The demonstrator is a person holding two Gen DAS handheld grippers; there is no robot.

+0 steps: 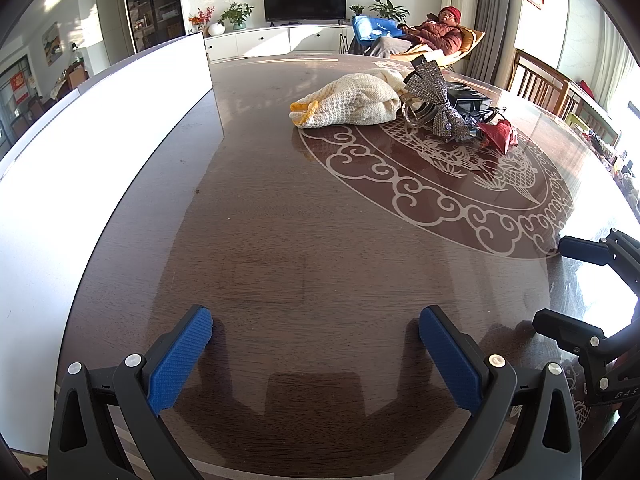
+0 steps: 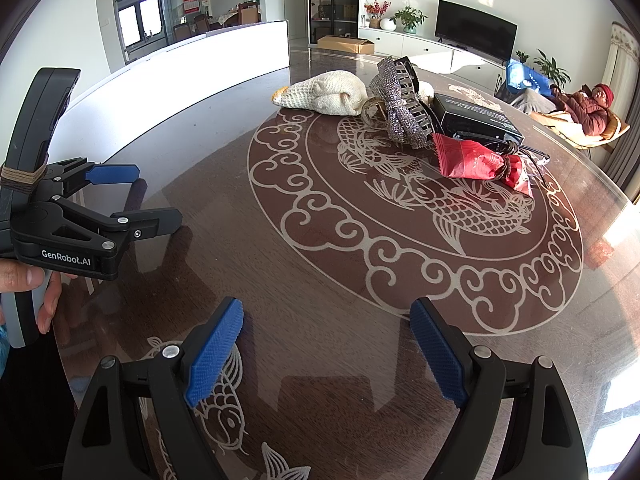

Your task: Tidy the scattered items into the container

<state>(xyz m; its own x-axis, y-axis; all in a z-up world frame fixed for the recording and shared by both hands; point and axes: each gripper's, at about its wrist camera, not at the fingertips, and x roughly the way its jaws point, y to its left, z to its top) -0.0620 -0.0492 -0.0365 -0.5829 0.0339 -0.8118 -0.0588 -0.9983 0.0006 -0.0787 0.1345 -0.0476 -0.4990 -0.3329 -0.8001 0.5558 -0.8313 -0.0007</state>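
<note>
Both claws, left claw (image 1: 316,336) and right claw (image 2: 326,330), gape empty; black box (image 2: 476,118) half hidden behind sequined bow (image 2: 400,112).

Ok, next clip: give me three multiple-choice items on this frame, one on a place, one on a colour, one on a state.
1. Where does the red packet lie?
A. on the table, beside the black box
B. in the white container
C. between gripper fingers

2. What colour are the finger pads?
A. red
B. blue
C. white

3. How do the right gripper and left gripper stand?
A. both shut
B. one holds the knitted cloth
C. both open, empty

Key: A, it rests on the tabletop; B, the pads show blue; C, only table shows between the pads.
</note>
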